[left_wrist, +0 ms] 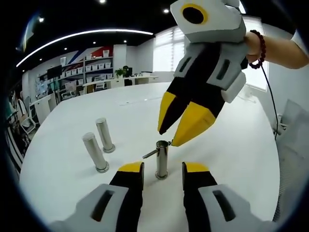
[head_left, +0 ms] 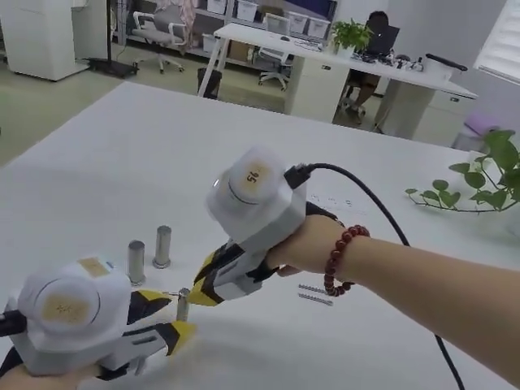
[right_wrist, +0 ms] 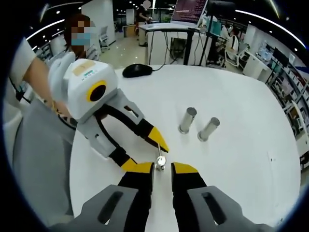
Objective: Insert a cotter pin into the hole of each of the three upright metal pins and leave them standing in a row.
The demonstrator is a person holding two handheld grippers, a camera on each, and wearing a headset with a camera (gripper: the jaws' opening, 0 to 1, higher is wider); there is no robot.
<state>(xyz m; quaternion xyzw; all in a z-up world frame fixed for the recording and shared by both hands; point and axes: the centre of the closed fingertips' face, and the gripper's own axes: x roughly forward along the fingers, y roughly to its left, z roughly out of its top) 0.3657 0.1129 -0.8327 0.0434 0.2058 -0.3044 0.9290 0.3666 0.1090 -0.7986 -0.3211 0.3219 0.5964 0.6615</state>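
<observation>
Steel pin [left_wrist: 161, 159] between released left jaws | right jaws clenched on cotter pin [left_wrist: 149, 154]

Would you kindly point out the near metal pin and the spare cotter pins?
near metal pin [left_wrist: 161, 162]: left gripper view, mid shaft.
spare cotter pins [head_left: 313, 288]: head view, upper pin's middle.

An open-plan office: white desks [head_left: 406, 71], swivel chairs [head_left: 158, 31], potted plants [head_left: 352, 34].
</observation>
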